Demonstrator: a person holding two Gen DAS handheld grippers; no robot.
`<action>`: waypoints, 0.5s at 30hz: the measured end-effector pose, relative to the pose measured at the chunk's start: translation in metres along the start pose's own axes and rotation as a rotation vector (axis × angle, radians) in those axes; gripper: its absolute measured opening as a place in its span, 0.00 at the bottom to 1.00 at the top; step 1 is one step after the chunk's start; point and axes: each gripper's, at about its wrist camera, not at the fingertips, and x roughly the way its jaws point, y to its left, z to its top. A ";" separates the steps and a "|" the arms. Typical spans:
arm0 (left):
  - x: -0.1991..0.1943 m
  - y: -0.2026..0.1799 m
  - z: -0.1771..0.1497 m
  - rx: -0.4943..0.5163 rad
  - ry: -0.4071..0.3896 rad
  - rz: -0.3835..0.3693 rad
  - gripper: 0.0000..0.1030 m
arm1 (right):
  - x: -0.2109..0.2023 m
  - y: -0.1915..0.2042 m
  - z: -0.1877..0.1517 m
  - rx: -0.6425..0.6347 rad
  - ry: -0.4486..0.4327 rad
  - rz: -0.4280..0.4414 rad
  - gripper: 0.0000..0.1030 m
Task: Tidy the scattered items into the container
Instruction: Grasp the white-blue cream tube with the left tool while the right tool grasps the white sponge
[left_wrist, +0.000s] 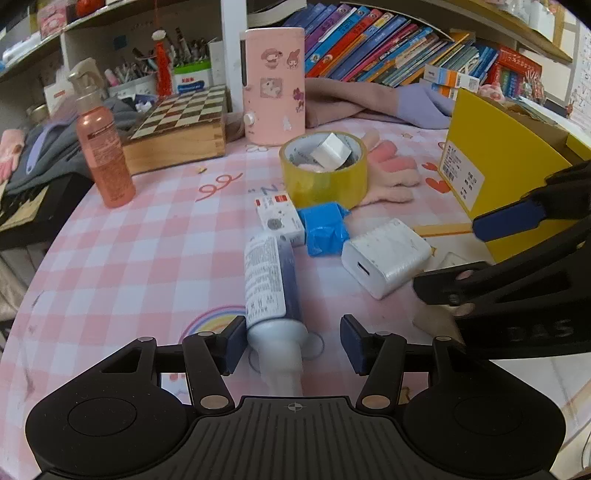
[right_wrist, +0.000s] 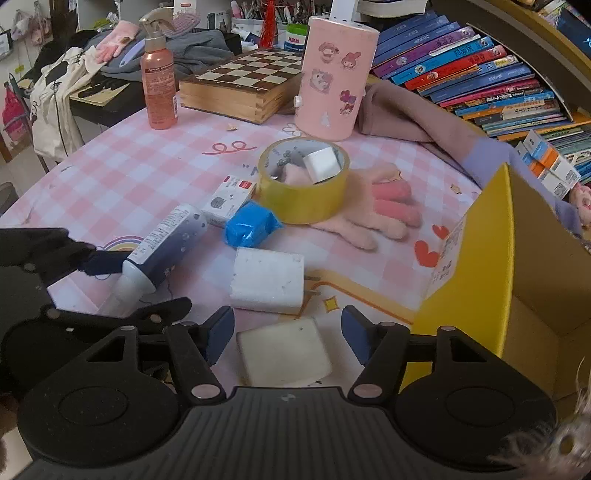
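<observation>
A blue-and-white tube (left_wrist: 271, 284) lies on the pink checked tablecloth, cap end between the open jaws of my left gripper (left_wrist: 293, 341); the left pad touches it. It also shows in the right wrist view (right_wrist: 162, 251). My right gripper (right_wrist: 288, 338) is open around a flat white block (right_wrist: 282, 352). A larger white charger (right_wrist: 267, 278) (left_wrist: 386, 256), a blue-taped block (right_wrist: 249, 225) (left_wrist: 325, 229), a small white box (right_wrist: 229, 201) (left_wrist: 279, 218), a yellow tape roll (right_wrist: 303, 181) (left_wrist: 325, 171) holding a white cube, and a pink glove (right_wrist: 380, 214) lie scattered. The yellow box (right_wrist: 480, 266) (left_wrist: 495, 173) stands open at right.
A pink sticker-covered canister (right_wrist: 334, 74), a wooden chessboard box (right_wrist: 247, 83) and an orange pump bottle (right_wrist: 159, 81) stand at the back. Brown and purple clothing (right_wrist: 424, 118) lies before a row of books (right_wrist: 480, 66). The table edge curves at left.
</observation>
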 end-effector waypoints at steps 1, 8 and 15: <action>0.002 0.001 0.001 0.006 -0.006 0.000 0.53 | -0.001 0.000 0.001 -0.003 0.005 -0.001 0.61; 0.010 0.028 0.009 -0.042 -0.010 0.031 0.57 | 0.007 0.005 -0.003 -0.025 0.056 0.007 0.67; 0.020 0.023 0.020 0.002 -0.001 0.010 0.51 | 0.029 0.004 -0.011 0.024 0.098 0.007 0.68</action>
